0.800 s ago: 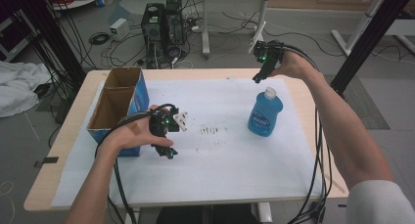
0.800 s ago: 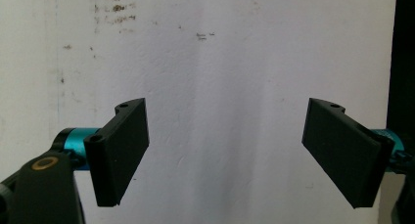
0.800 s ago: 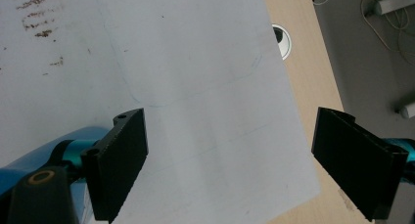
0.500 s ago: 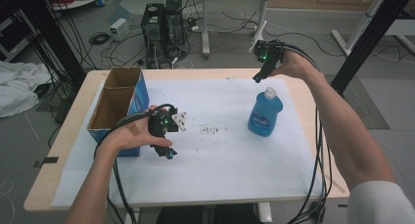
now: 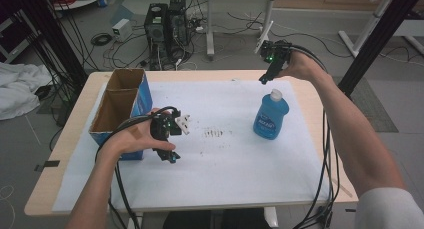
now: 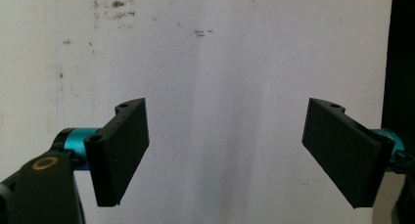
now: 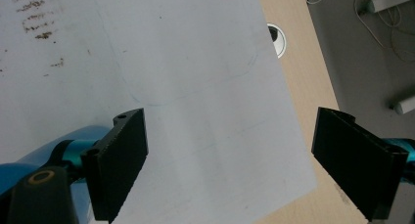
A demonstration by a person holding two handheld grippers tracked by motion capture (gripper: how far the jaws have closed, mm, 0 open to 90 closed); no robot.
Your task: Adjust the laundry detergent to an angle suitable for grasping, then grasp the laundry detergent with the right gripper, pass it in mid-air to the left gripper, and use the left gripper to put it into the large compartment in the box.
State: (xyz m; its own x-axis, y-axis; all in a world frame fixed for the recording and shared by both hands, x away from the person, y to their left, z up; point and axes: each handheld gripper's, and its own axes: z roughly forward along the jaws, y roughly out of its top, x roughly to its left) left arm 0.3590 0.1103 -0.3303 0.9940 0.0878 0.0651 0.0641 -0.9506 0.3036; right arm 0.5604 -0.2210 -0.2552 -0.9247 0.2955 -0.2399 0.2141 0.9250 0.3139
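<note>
Mid-table on white sheet (image 5: 235, 184), cardboard box (image 5: 120, 106) stands far left; blue bottle (image 5: 270, 117) upright just below your right gripper (image 5: 263, 79), jaws spread, empty; descend straight over cap, centre neck, then close; left gripper (image 5: 170, 156) spread, idle.

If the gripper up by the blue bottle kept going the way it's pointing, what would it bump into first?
Probably the white sheet on the table: the right gripper has open jaws with nothing between them. The blue bottle sits just beside that line, though depth is hard to judge.
</note>
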